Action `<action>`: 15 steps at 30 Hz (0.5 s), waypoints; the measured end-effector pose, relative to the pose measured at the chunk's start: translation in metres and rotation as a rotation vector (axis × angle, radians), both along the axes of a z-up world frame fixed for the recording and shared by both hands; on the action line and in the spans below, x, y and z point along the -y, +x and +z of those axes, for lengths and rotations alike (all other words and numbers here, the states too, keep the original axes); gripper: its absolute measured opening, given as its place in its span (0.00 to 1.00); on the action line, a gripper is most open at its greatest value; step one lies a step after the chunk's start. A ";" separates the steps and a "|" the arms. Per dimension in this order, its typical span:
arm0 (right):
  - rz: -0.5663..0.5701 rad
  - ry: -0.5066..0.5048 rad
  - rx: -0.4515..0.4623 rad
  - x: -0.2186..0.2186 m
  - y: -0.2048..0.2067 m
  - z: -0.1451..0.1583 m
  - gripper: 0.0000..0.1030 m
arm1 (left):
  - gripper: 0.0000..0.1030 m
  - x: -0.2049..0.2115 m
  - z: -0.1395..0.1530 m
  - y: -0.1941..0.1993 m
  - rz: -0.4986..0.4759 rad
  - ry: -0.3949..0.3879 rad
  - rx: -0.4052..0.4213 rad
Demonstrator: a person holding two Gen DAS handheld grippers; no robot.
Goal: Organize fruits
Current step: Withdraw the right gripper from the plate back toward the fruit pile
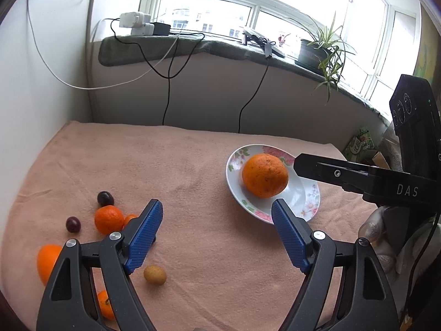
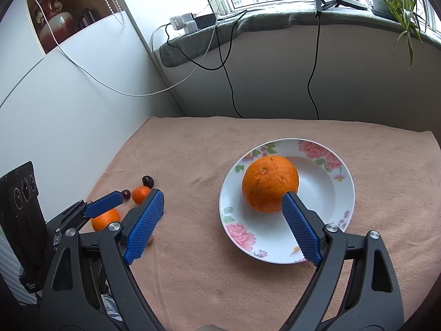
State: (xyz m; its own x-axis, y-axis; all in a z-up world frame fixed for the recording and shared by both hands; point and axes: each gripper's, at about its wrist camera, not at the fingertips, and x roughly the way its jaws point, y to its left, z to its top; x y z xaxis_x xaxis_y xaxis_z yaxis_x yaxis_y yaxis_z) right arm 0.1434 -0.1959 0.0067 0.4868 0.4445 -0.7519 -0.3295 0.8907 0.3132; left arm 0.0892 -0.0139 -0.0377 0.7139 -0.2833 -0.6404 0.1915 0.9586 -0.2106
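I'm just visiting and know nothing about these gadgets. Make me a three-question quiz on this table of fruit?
1. True or false: the large orange lies in the floral plate.
2. How many dark grapes lie on the towel? A) none B) two C) five
3. Fill in: both the left gripper and the right gripper are ____, holding nothing.

Key: 1 true. 2 B: the two grapes lie near the mandarin. 3 open.
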 end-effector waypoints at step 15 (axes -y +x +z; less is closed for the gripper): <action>0.097 -0.001 -0.006 -0.048 0.004 0.002 0.87 | 0.79 -0.087 0.000 -0.025 0.187 -0.009 0.012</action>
